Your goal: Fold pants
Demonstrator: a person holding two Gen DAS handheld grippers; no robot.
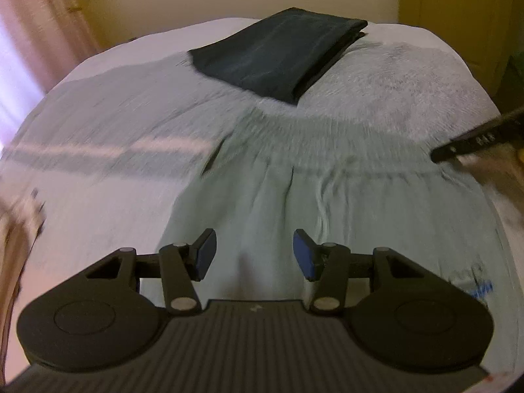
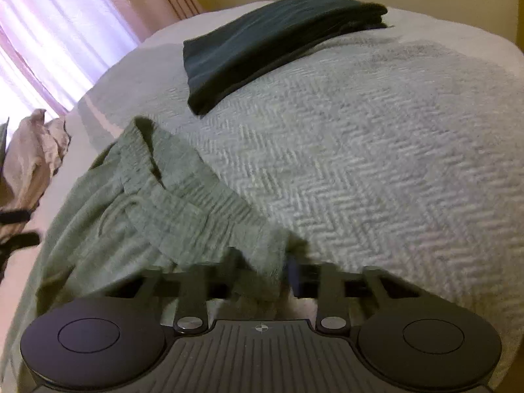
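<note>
The green pants [image 2: 157,203] lie on the herringbone blanket [image 2: 376,170], filling the lower middle of the left view, motion-blurred there. The left gripper [image 1: 254,255] hovers over them, jaws wide apart and empty. The right gripper [image 2: 262,275] is blurred; waistband fabric sits between its fingers, but whether they pinch it cannot be told. Folded dark pants [image 1: 278,52] rest at upper centre.

Your left gripper [image 1: 254,251] hangs low with its blue pads [image 1: 207,251] spread wide, nothing between them. Your right gripper [image 2: 262,271] sits at the bed's near edge, jaws drawn in on the pants [image 2: 183,203] waistband; its fingers [image 2: 294,276] are blurred, the left one hidden under cloth.
</note>
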